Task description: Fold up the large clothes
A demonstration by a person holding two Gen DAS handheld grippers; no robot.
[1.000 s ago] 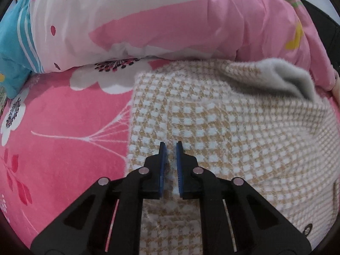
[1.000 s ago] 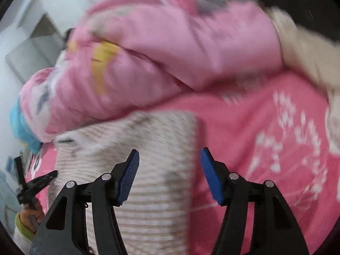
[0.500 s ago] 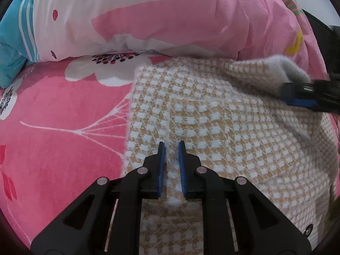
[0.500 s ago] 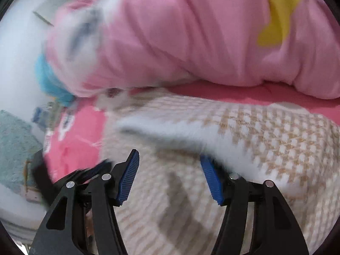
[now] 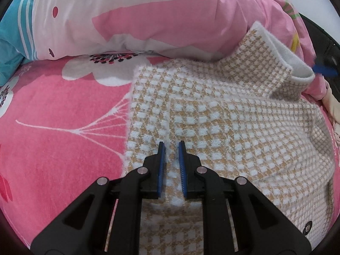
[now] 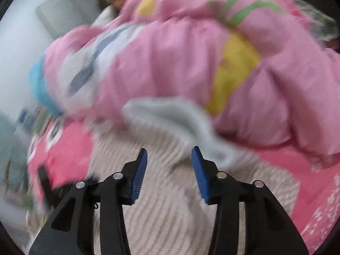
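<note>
A tan and white houndstooth knit garment (image 5: 223,123) lies spread on a pink floral bed sheet (image 5: 63,116). My left gripper (image 5: 171,148) is shut on a white fold of it near its left edge. The far right corner (image 5: 284,55) is lifted and shows a white lining. My right gripper (image 6: 169,155) is open just in front of that raised white-lined corner (image 6: 180,114), which is blurred. One blue fingertip of the right gripper (image 5: 325,69) shows at the right edge of the left wrist view, beside the raised corner.
A bulky pink, white and blue duvet (image 5: 148,14) is heaped behind the garment and also fills the right wrist view (image 6: 191,59). The sheet extends to the left of the garment. A white wall (image 6: 21,31) stands at the far left.
The far right corner of the garment has risen and folded up. My right gripper has narrowed and moved in on that corner. My left gripper has kept its hold in place.
</note>
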